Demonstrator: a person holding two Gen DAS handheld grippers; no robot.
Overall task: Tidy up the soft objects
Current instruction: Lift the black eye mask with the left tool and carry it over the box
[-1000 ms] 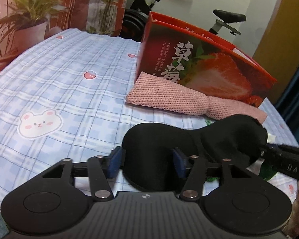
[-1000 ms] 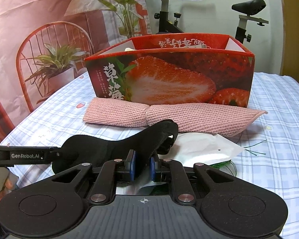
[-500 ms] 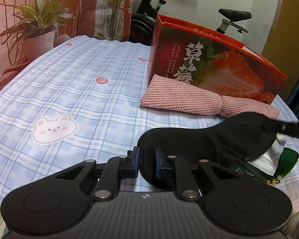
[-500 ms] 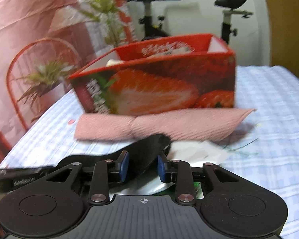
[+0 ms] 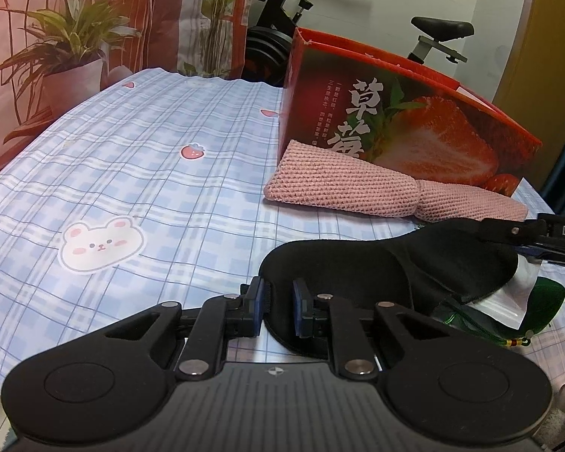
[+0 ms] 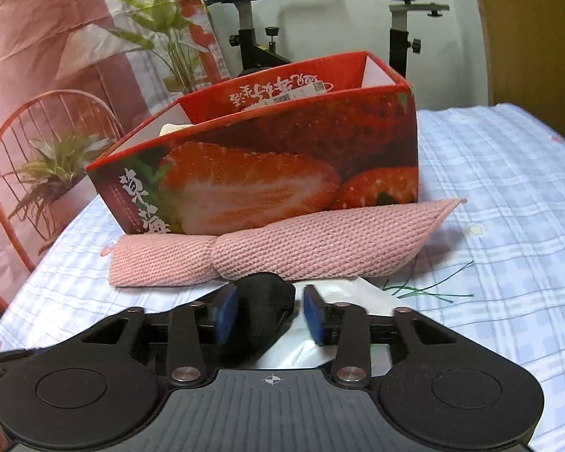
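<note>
Right fingers (image 6: pixel 314 314) newly apart, mask (image 6: pixel 263 301) half-hidden.

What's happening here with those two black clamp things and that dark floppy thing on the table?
A person is tidying soft items with a handheld gripper in each hand. The left gripper is pinching one end of a black sleep mask. The right gripper sits at the mask's other end with its fingers apart, not gripping. A rolled pink towel lies against the strawberry box, not yet packed.
</note>
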